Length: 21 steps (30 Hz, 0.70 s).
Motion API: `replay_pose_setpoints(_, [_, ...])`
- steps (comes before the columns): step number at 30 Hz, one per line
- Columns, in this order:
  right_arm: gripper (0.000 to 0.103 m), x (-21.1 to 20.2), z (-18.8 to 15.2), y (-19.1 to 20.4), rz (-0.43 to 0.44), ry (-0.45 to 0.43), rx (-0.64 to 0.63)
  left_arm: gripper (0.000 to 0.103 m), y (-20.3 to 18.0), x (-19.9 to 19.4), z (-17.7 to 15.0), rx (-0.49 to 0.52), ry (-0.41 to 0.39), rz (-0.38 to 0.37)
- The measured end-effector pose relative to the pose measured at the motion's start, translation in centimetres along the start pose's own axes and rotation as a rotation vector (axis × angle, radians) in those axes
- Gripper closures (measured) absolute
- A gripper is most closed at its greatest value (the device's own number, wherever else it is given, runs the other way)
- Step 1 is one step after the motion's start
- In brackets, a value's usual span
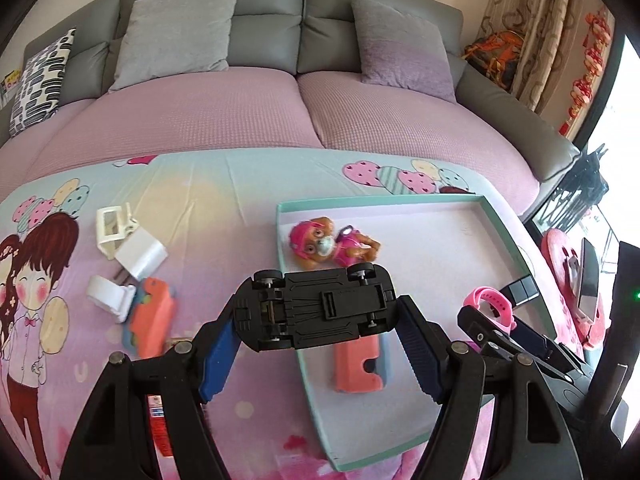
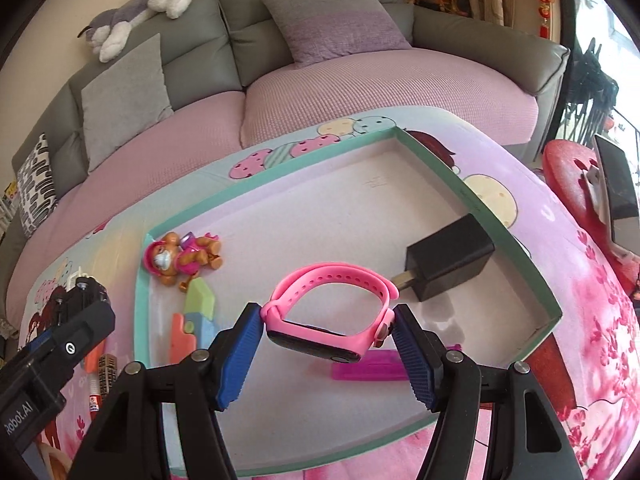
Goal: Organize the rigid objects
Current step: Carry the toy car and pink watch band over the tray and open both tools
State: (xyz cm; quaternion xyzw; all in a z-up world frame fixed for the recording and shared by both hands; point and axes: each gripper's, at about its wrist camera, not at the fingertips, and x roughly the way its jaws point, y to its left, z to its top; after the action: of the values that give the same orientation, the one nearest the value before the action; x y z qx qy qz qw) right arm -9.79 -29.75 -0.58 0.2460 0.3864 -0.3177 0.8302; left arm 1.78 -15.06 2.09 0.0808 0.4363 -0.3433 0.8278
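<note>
My left gripper (image 1: pixel 320 320) is shut on a black toy car (image 1: pixel 320 310), held upside down over the left edge of the teal-rimmed tray (image 1: pixel 504 220). My right gripper (image 2: pixel 328 326) is shut on a pink smartwatch (image 2: pixel 332 312) above the tray (image 2: pixel 480 200). It also shows in the left wrist view (image 1: pixel 490 306). In the tray lie a pink pup figure (image 1: pixel 332 246), an orange block (image 1: pixel 358 368), a black charger (image 2: pixel 448 264) and a magenta flat piece (image 2: pixel 368 366). The left gripper shows at the left of the right wrist view (image 2: pixel 80 312).
On the cartoon bedsheet left of the tray lie white plastic clips (image 1: pixel 128 246) and an orange toy (image 1: pixel 150 316). A grey sofa with cushions (image 1: pixel 176 32) stands behind. A red stool with a phone (image 2: pixel 612 184) stands at the right.
</note>
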Motion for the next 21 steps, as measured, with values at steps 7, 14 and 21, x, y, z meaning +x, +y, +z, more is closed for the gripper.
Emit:
replay_pose_setpoints(7, [0.034,0.3,0.1,-2.1,-0.023,0.023,0.031,0.027,-3.1,1.8,-0.6,0.053,0.048,-0.022])
replay_pose_setpoints(14, [0.034,0.5,0.3,-3.6,-0.029,0.031,0.06,0.027,-4.3,2.9,-0.8,0.065,0.067,-0.021])
replay_pose_setpoints(21, [0.033,0.4,0.4,-4.1,-0.031,0.036,0.069,0.027,-4.9,2.9,-0.8,0.074,0.069,-0.024])
